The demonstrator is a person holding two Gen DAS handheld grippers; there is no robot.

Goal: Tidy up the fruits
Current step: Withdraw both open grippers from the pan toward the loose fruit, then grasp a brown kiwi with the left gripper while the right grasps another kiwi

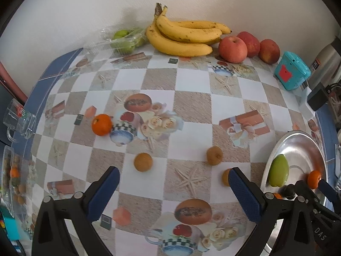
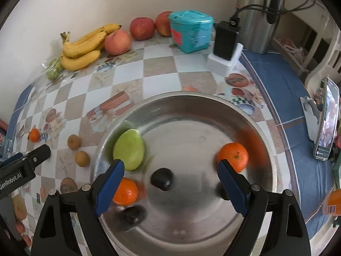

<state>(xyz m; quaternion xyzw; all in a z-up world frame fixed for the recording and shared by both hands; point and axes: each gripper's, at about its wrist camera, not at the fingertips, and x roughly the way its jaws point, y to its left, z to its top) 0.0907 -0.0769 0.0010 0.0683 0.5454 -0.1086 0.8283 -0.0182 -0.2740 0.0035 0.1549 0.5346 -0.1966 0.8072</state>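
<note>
My left gripper (image 1: 174,184) hangs open over the checked tablecloth with nothing between its fingers. Ahead of it lie a tangerine (image 1: 101,124) and three brown kiwis (image 1: 143,162) (image 1: 214,155) (image 1: 225,177), the last partly behind the right finger. My right gripper (image 2: 170,183) stands open above the steel plate (image 2: 191,125). A dark plum (image 2: 162,179) lies on the plate between the fingers, untouched. The plate also holds a green mango (image 2: 129,149), two tangerines (image 2: 233,156) (image 2: 125,191) and another dark plum (image 2: 133,214).
Bananas (image 1: 181,36), three apples (image 1: 233,50) and bagged green fruit (image 1: 125,38) line the wall. A teal box (image 2: 190,31), a charger on a white base (image 2: 226,42), a steel kettle (image 2: 255,15) and a phone on a stand (image 2: 326,119) crowd the right side. A glass mug (image 1: 19,119) sits at the left edge.
</note>
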